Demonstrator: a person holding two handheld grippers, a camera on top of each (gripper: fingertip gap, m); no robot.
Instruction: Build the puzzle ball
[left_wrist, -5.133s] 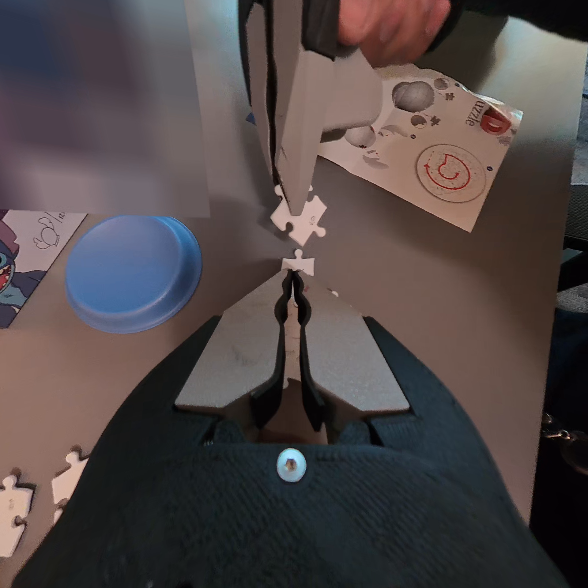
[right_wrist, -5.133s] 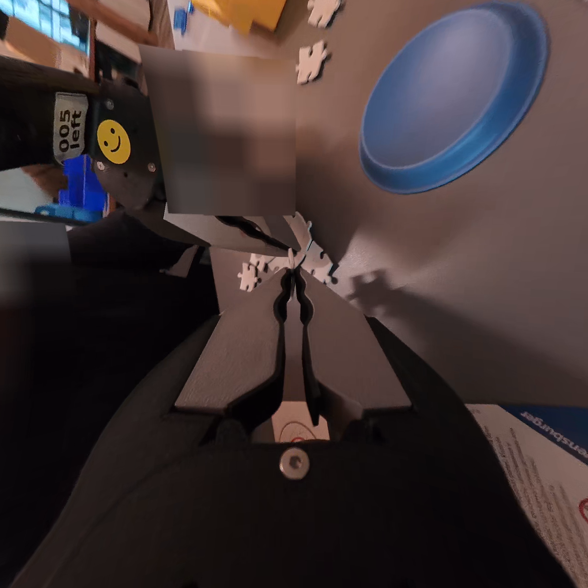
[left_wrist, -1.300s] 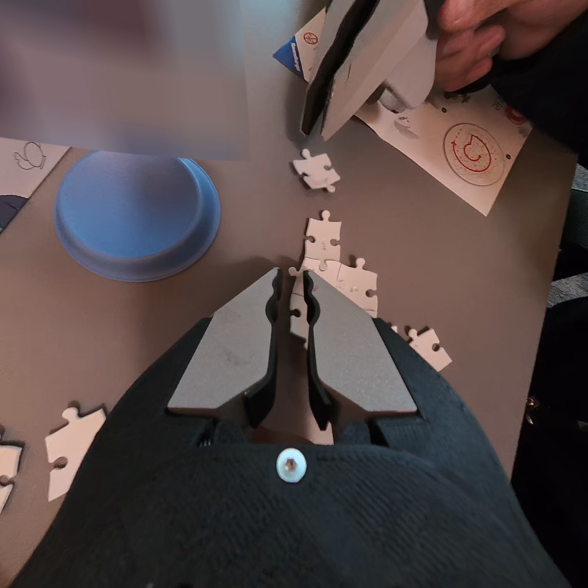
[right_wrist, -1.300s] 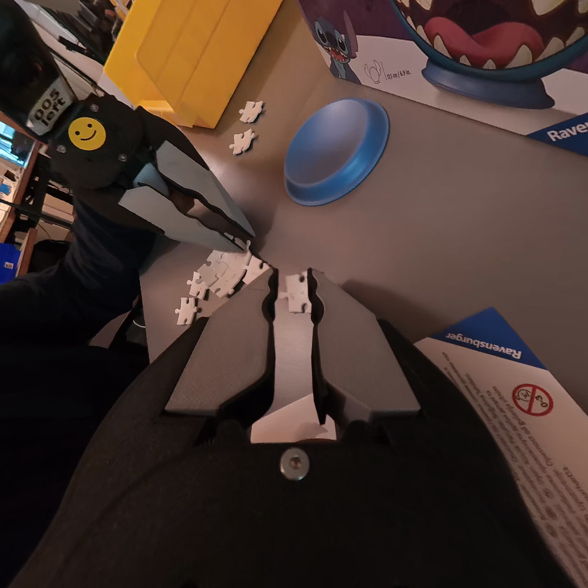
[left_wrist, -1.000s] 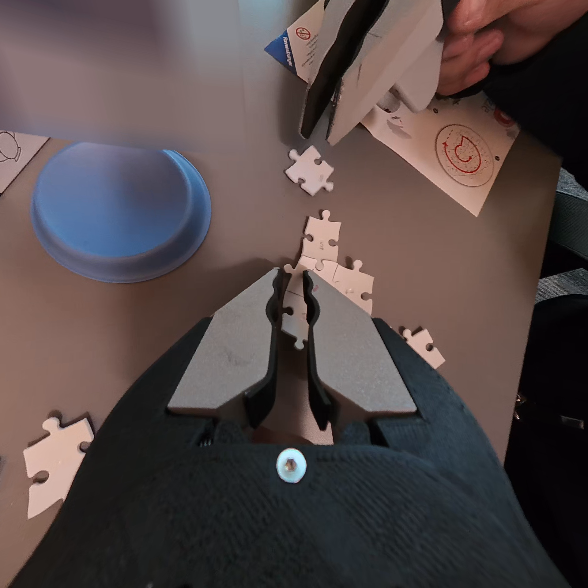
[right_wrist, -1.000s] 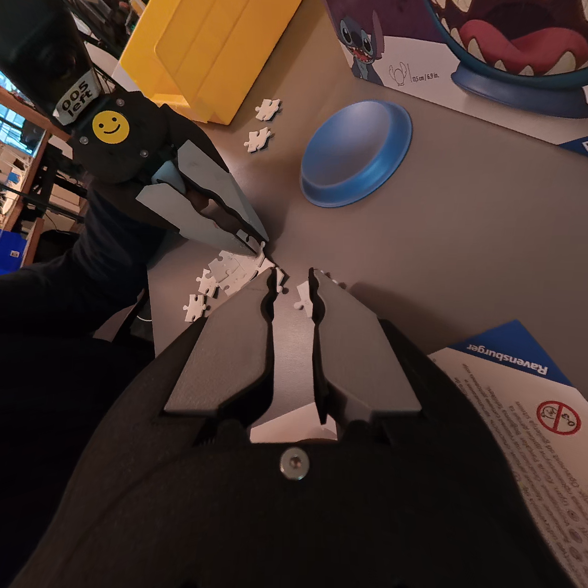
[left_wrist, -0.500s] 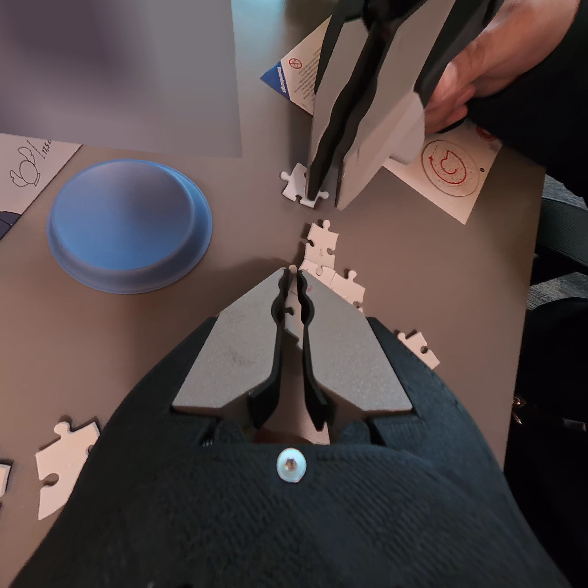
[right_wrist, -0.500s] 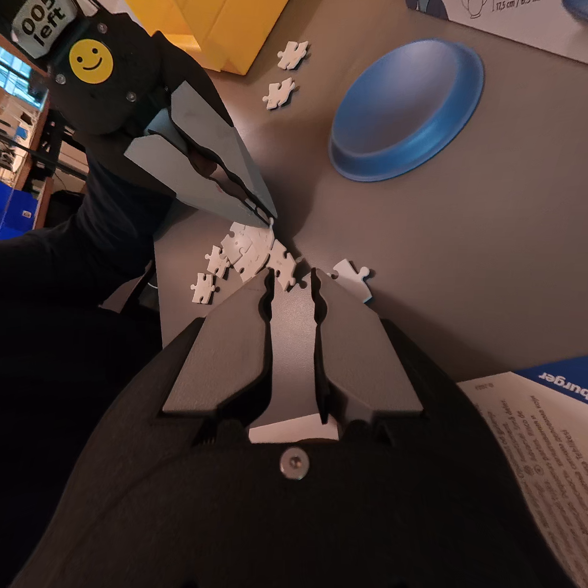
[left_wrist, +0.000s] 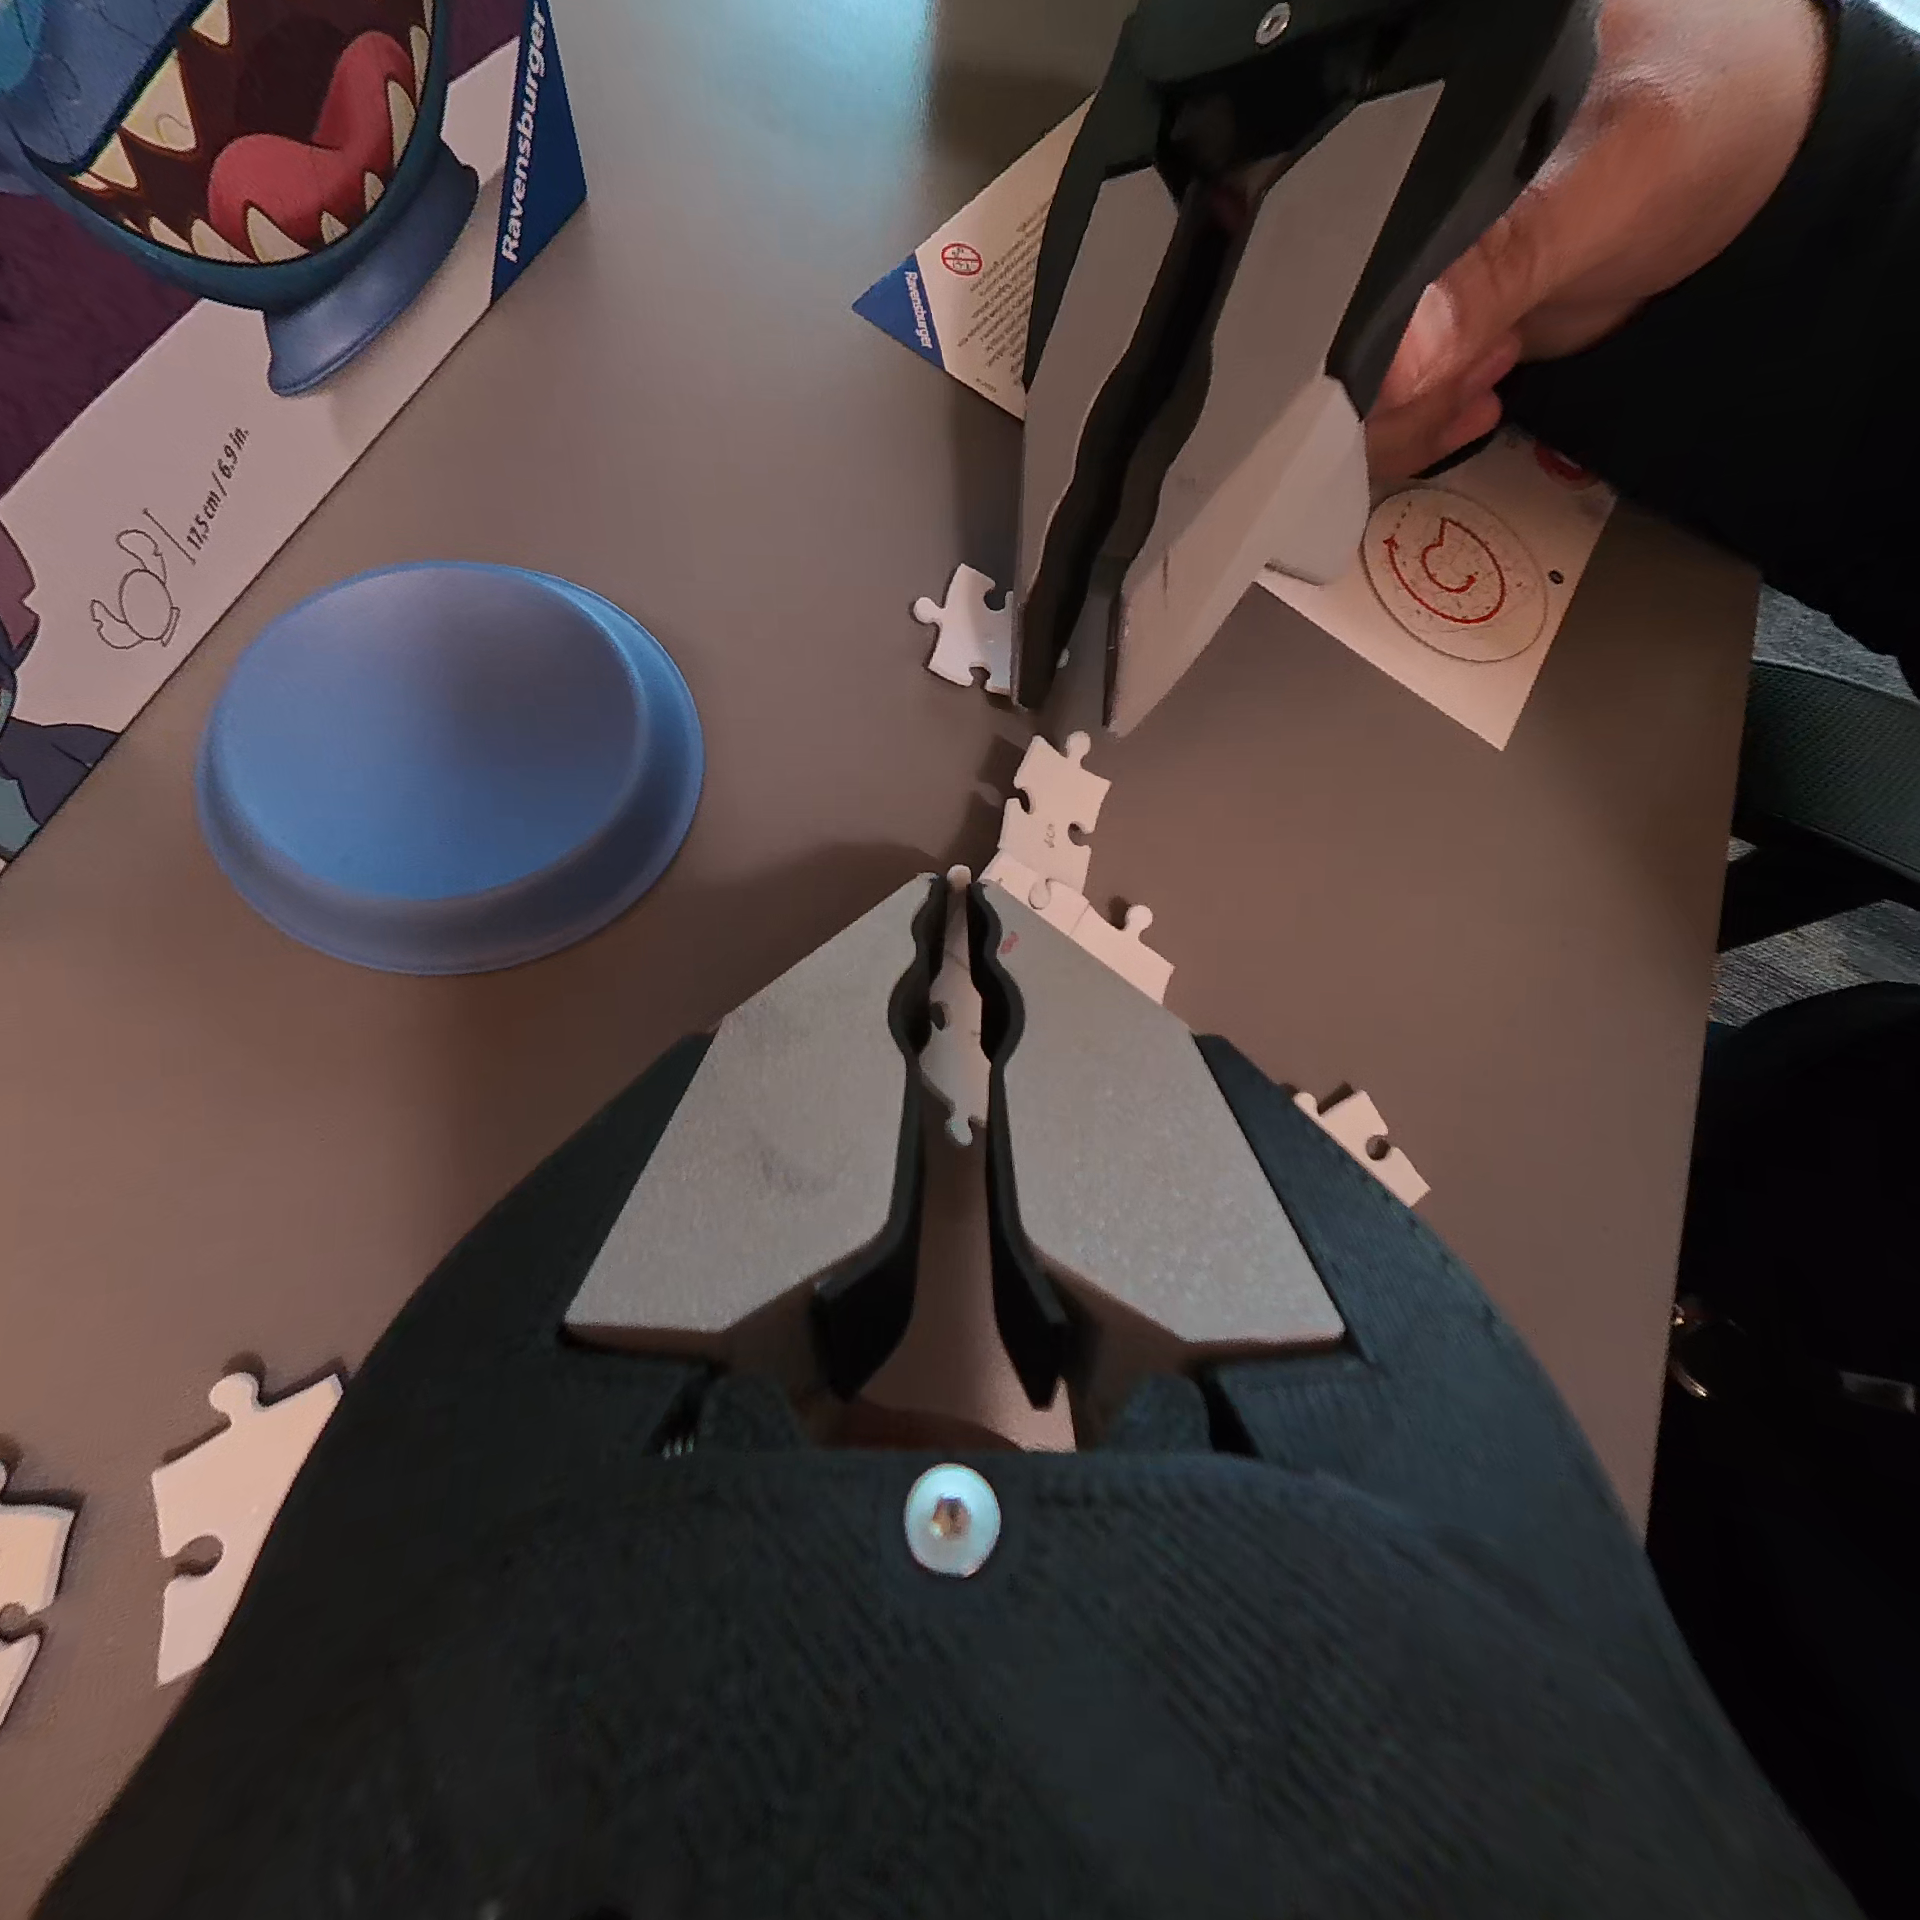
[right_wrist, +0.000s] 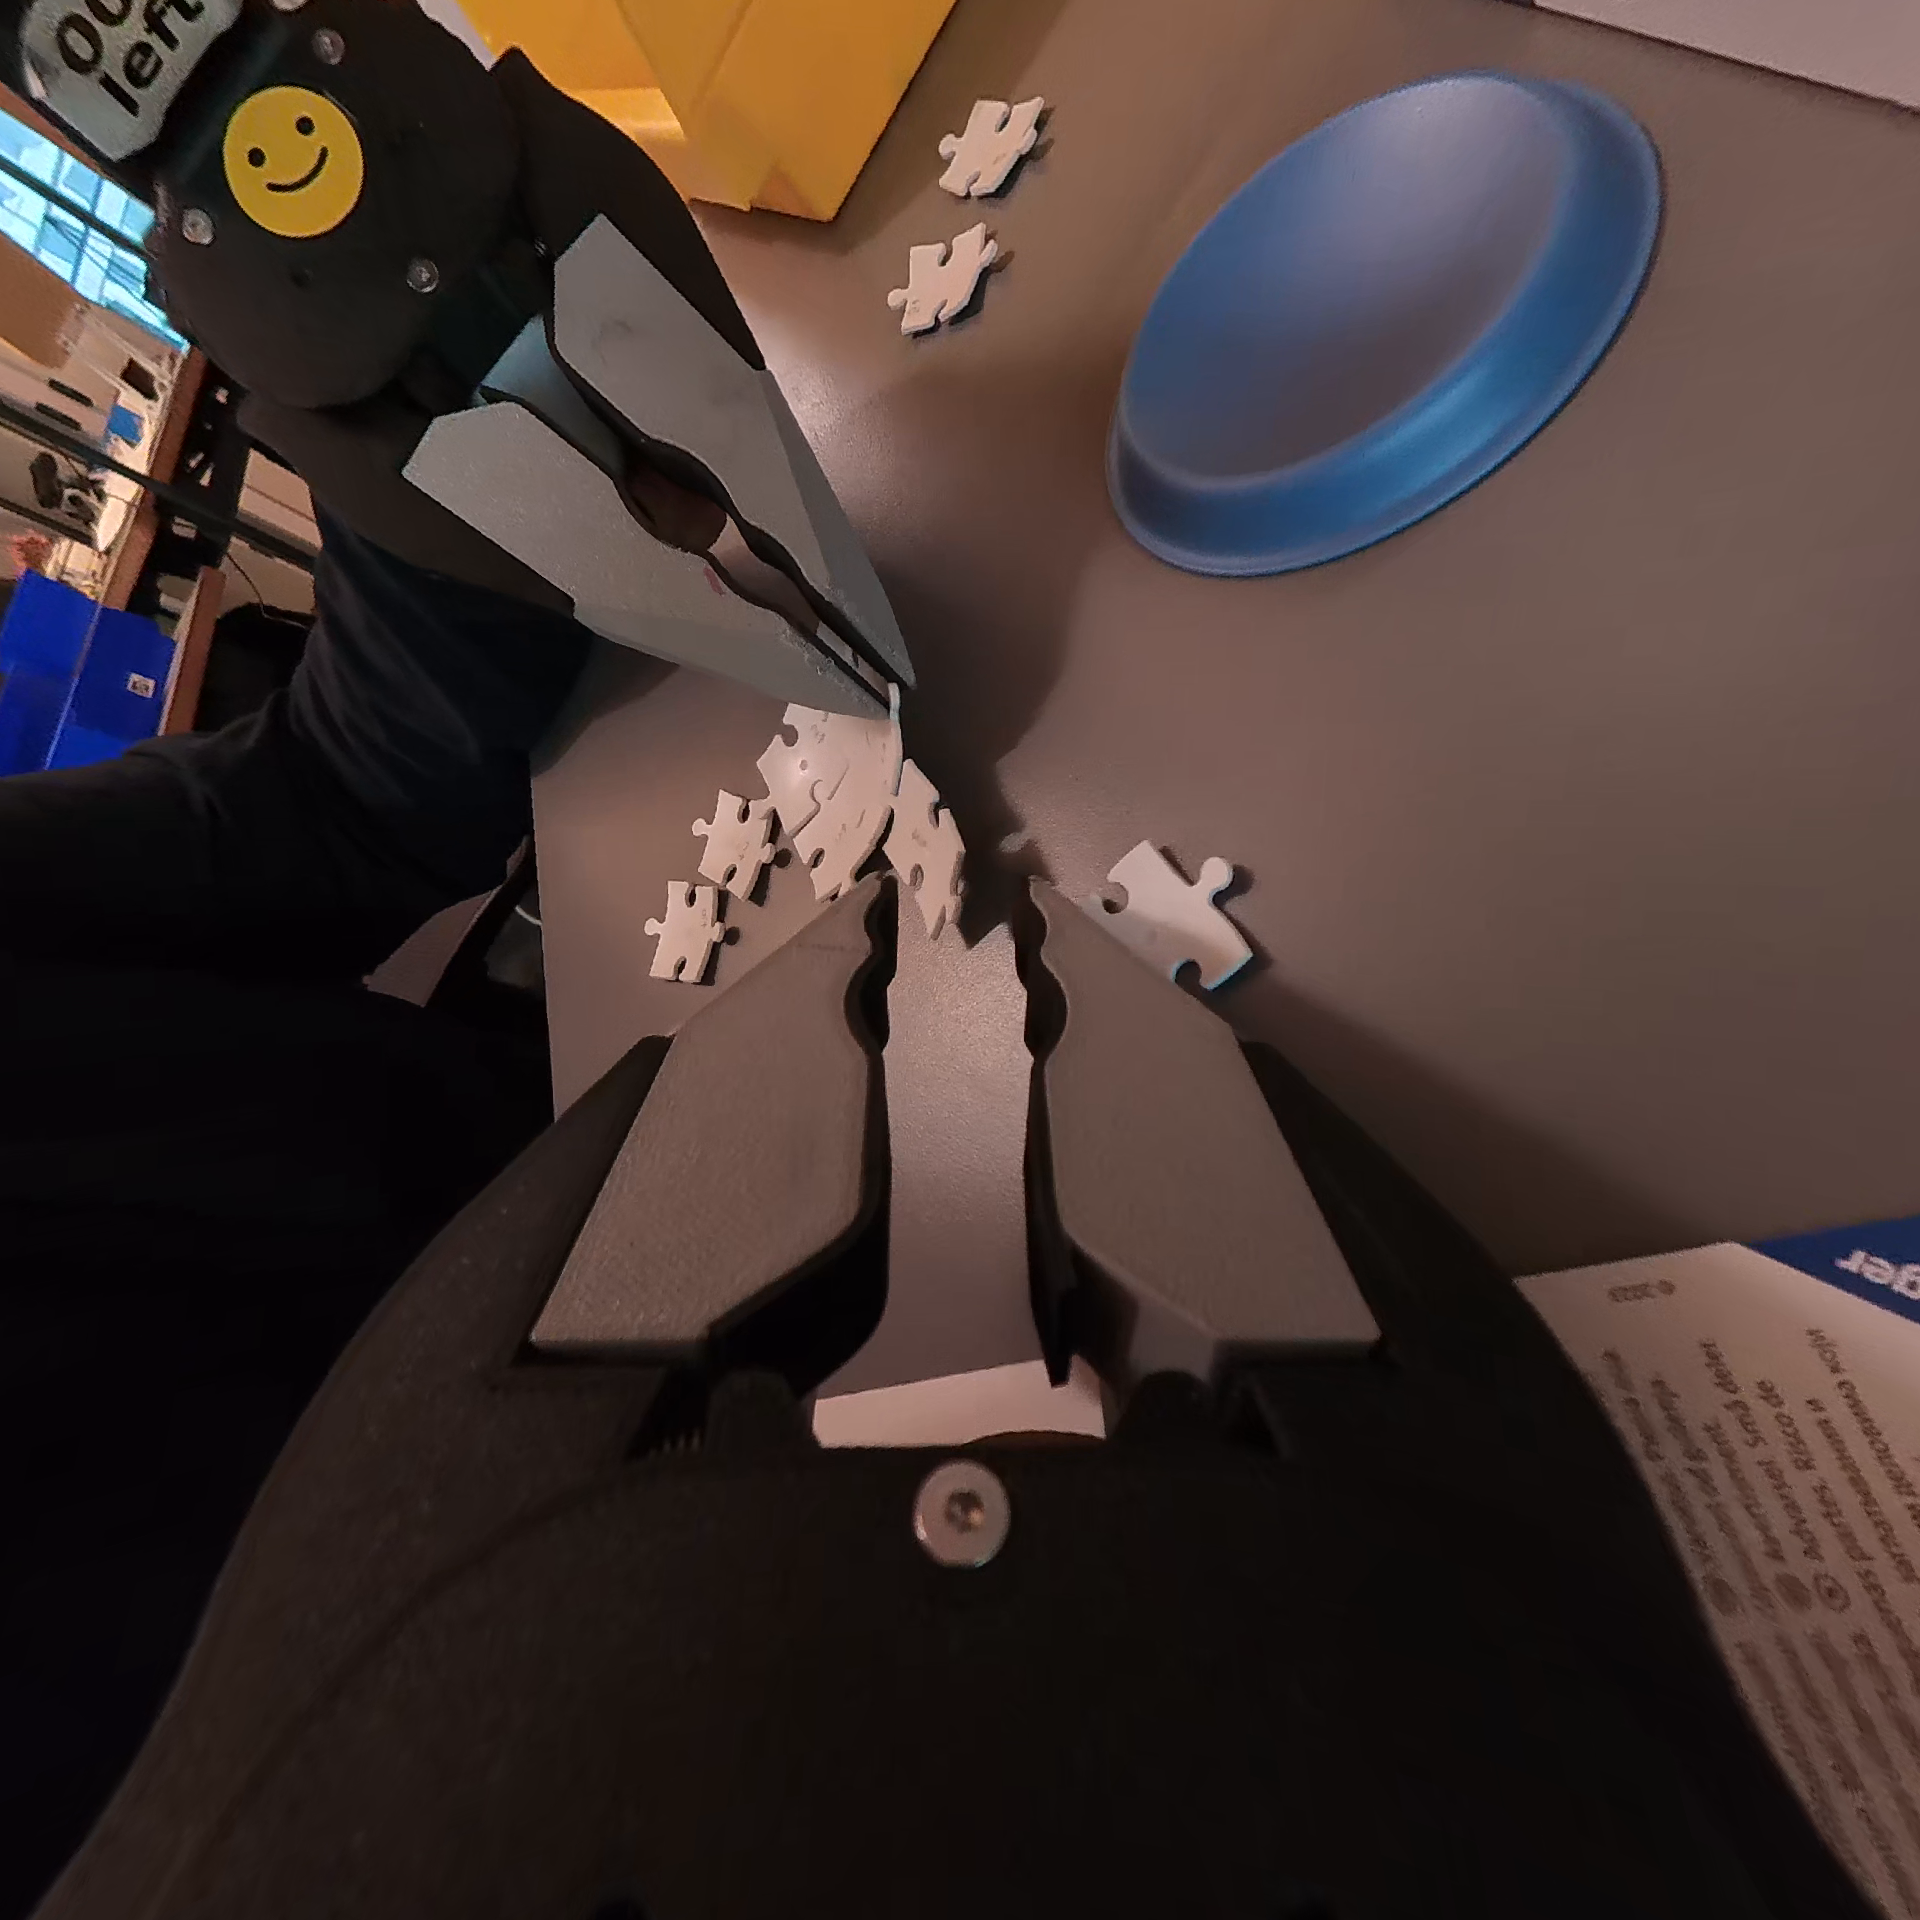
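Observation:
My left gripper (left_wrist: 956, 883) is shut on the edge of a joined cluster of white puzzle pieces (left_wrist: 1051, 821). The cluster runs under and between its fingers. In the right wrist view the left gripper (right_wrist: 896, 694) pinches the cluster (right_wrist: 831, 792) just above the grey table. My right gripper (right_wrist: 956, 896) is open and empty, with its tips low over the table close to the cluster. A single white piece (right_wrist: 1174, 914) lies just right of its right finger. In the left wrist view the right gripper (left_wrist: 1070, 707) points down beside that piece (left_wrist: 971, 629).
A blue dome-shaped base (left_wrist: 447, 769) lies on the table to the left. A puzzle box (left_wrist: 208, 208), a paper leaflet (left_wrist: 1455, 582) and a yellow bin (right_wrist: 758, 83) stand around. Loose pieces (left_wrist: 239, 1475) lie near the table edge, and others (right_wrist: 945, 275) by the bin. Across from one pair of fingers to the other is roughly 5 centimetres.
The two-piece cluster my right gripper held up 5 s ago lies on the table. My left jaws have closed on the joined cluster. My right gripper has come down toward the single piece.

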